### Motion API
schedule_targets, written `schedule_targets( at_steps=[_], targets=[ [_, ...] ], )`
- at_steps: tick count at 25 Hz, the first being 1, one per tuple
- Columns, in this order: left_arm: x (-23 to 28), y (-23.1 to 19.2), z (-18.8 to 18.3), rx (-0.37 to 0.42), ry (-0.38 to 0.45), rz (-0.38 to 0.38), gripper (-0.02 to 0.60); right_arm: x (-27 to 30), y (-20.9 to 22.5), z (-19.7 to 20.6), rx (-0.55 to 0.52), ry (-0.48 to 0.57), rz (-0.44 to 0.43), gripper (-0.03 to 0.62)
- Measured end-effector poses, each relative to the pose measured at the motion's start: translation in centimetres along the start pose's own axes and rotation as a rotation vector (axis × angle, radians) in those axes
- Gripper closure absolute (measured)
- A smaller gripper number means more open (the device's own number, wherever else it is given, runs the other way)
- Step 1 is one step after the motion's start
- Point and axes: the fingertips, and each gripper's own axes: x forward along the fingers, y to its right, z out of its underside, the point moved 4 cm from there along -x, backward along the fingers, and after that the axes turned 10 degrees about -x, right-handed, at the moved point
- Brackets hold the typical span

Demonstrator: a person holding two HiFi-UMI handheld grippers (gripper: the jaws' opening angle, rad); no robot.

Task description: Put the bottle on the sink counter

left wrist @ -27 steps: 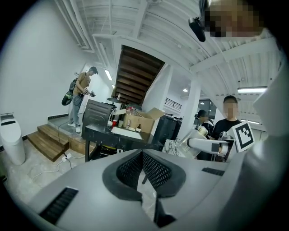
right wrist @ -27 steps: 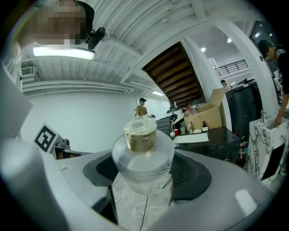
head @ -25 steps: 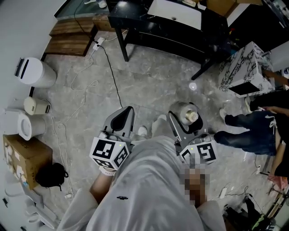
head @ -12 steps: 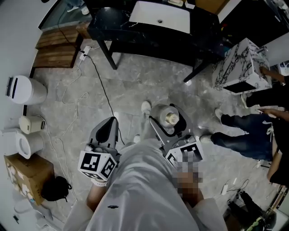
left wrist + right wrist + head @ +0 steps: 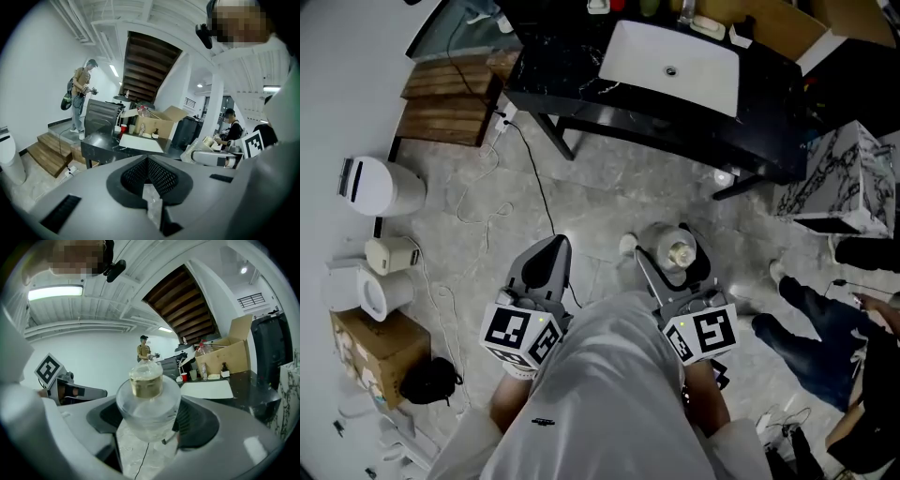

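Right claw [image 5: 672, 267] clamps the clear bottle [image 5: 146, 385] (its base hidden); left claw [image 5: 149, 187] sits pressed together.

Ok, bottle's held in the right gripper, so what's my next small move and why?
Probably step forward and carry it toward the sink counter. The right gripper is shut on the bottle, which stands upright, but the head view shows both over the floor, well short of the counter's dark top beside the white basin.
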Motion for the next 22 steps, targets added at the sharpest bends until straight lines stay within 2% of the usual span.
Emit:
schedule_targets(
  at_steps=[4,9,12,18,22],
  targets=[
    [3.4,-1.4,-3.0,-0.005,0.009,-0.040,0.574,4.9,2.3,-1.8,-0.018,0.007,-0.049,0.249],
    [6.4,-2.8,-5.9,-0.022,0.046,-0.091,0.574,9.6,4.6,-3.4,0.009,0.041,-0.133,0.249],
    [7.7,-3.7,-6.8,-0.023,0.073,-0.139,0.575,12.0,5.7,-4.0,-0.034,0.034,-0.169,0.249],
    [8.7,-5.3,-6.8,-0.068,0.069,-0.219,0.574,15.7,6.4,-4.2,-0.067,0.013,-0.243,0.249],
    [9.1,-6.7,-6.5,-0.095,0.057,-0.235,0.575,17.6,6.2,-4.0,-0.033,0.001,-0.271,0.249]
  ],
)
